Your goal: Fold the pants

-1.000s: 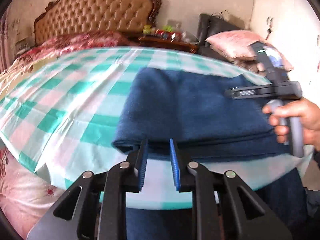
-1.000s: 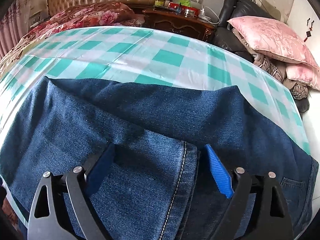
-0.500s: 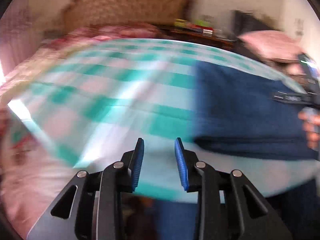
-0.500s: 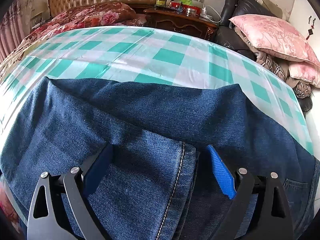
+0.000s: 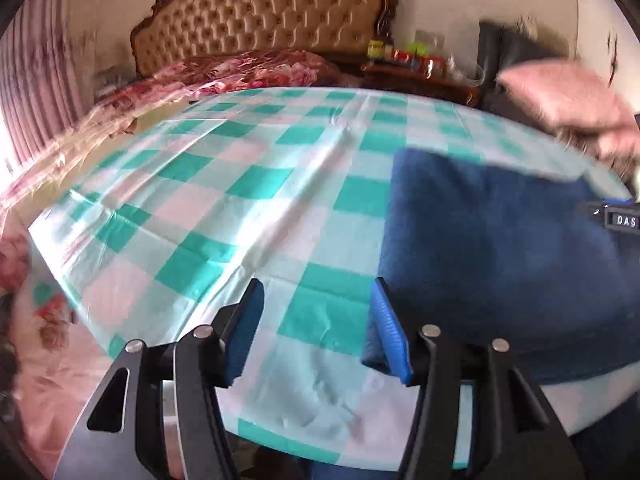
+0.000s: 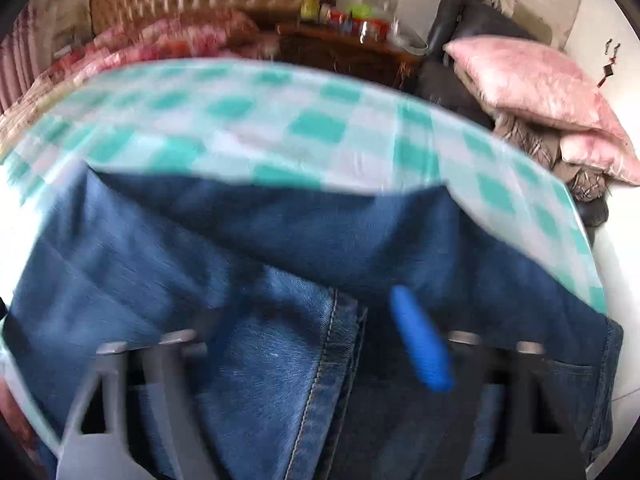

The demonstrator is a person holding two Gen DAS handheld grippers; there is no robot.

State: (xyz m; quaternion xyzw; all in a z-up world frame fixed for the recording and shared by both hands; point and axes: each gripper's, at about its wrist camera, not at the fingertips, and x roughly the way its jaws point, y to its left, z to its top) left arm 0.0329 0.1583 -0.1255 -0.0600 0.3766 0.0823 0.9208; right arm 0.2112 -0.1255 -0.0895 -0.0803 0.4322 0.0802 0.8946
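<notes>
Left gripper (image 5: pixel 316 320): wide, empty, over teal-checked cloth counter (image 5: pixel 248 184). Dark blue denim pants (image 5: pixel 500 248) at three o'clock, already folded into a stack. Right gripper (image 6: pixel 316 344): wide, straddling hem. Likely one fold left.

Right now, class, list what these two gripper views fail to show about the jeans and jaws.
- Right wrist view: motion blur smears the right gripper; whether it pinches the jeans is unclear.
- Left wrist view: the jeans run off the right edge; their full length is cut off.
- Left wrist view: jars on the nightstand are too small and blurred to identify.
</notes>
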